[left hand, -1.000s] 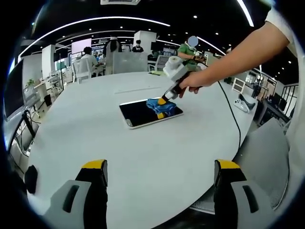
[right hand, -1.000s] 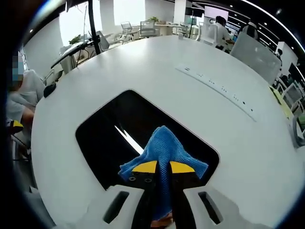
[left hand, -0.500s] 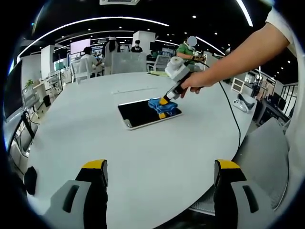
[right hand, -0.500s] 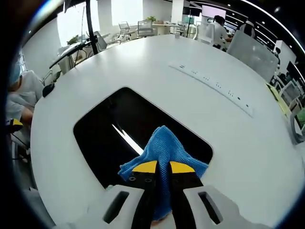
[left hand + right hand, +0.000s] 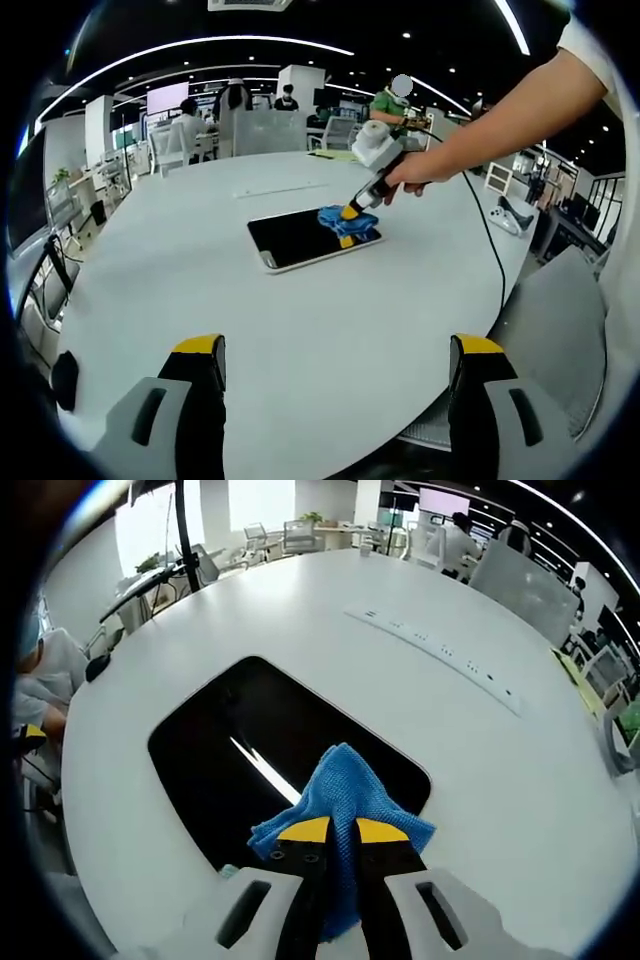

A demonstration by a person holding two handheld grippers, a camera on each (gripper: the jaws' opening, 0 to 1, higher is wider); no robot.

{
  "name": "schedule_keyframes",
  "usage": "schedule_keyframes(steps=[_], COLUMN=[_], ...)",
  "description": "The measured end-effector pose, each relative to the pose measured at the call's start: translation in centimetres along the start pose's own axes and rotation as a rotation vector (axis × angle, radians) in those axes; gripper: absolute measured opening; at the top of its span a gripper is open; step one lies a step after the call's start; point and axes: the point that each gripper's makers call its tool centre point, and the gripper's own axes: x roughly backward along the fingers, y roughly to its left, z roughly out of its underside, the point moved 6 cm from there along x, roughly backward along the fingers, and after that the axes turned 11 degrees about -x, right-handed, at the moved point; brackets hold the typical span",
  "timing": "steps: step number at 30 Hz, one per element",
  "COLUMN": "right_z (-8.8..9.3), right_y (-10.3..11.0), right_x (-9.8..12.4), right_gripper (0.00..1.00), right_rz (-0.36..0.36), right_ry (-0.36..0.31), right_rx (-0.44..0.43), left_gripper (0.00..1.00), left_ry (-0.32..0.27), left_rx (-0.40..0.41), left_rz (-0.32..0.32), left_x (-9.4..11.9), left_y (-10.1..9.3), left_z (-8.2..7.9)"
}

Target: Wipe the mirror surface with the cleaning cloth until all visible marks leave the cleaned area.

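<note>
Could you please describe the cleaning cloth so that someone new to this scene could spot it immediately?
Start at the big white round table, then find the dark rectangular mirror lying flat on it. At one end of the mirror the right gripper is shut on the cleaning cloth, the only bright blue, crumpled thing on the table.

Bright blue waffle-weave cleaning cloth on glossy black rectangular mirror, plain white round table, yellow-tipped right gripper.

Bright overhead lighting, fisheye-warped edges
</note>
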Motion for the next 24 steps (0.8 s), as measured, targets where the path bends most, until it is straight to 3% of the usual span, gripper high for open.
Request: schedule_keyframes(steps=[20,24], right_z=[0.8,0.5], right_y=[-0.2,-1.2], right_x=[1.2,0.2], right_gripper=[0.03,0.03], right_rz=[0.019,0.016], right_ry=[-0.007,-0.011], right_rx=[-0.036,-0.051], left_gripper=[0.94,0.94], left_ry=[0.003,0.003], left_rx=[-0.002,-0.002], left_rz=[0.007,0.005], left_x=[0.0,0.0], left_y=[-0.2,-0.2], left_z=[0.0,0.0])
